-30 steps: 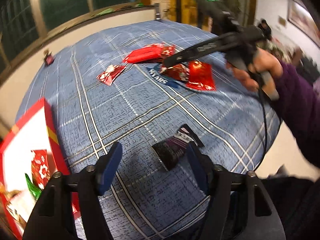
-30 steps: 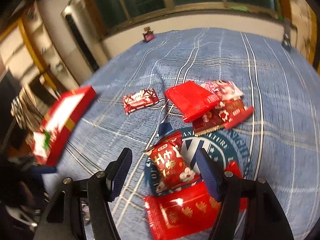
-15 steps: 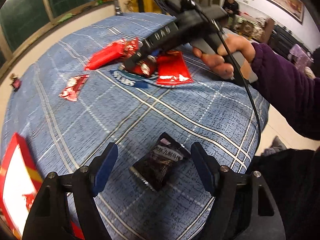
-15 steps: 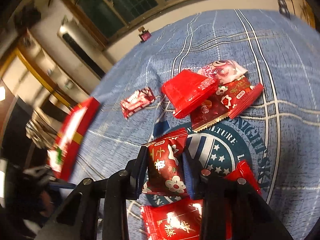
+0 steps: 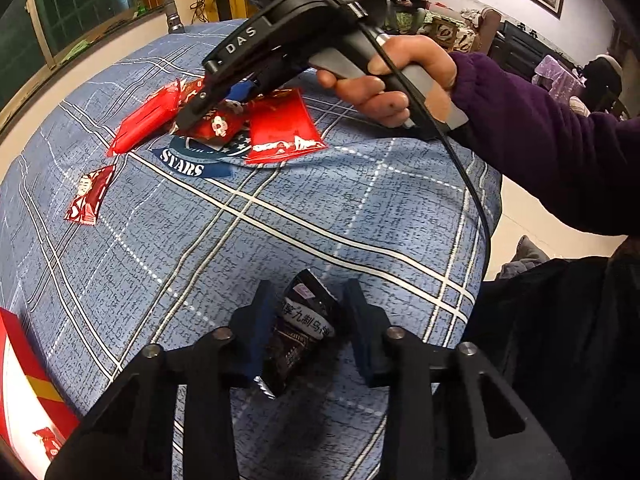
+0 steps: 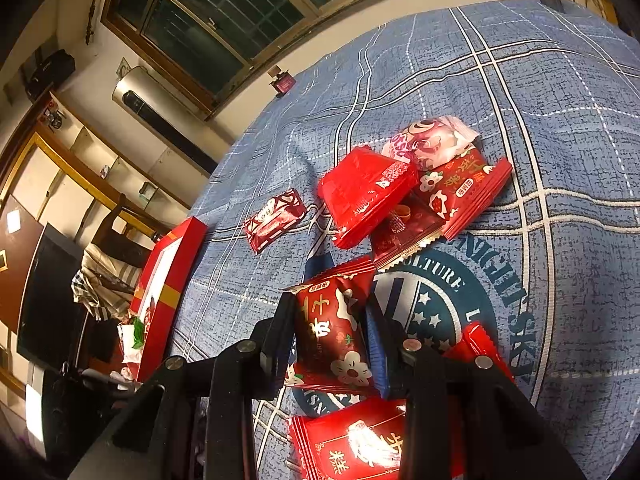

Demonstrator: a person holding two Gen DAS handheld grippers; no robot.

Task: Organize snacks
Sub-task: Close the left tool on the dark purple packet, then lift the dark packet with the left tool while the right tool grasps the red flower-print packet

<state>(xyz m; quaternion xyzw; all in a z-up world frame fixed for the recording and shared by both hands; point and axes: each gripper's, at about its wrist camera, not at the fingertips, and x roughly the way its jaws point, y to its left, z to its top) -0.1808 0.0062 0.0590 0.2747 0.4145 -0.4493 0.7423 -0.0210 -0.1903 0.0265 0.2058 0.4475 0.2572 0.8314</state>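
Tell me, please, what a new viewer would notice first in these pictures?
First, the red snack packets heaped on the blue checked cloth. The right gripper pinches a dark red flowered packet there; nearer the edge, the left gripper straddles a black packet.

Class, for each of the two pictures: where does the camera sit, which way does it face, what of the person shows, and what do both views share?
Left wrist: on the left hand-held gripper, facing across the blue cloth; black packet between its fingers; right hand shows.
Right wrist: on the right hand-held gripper, clamping a red flowered packet, facing the window; no body shows.
Shared: red box, small foil packet.
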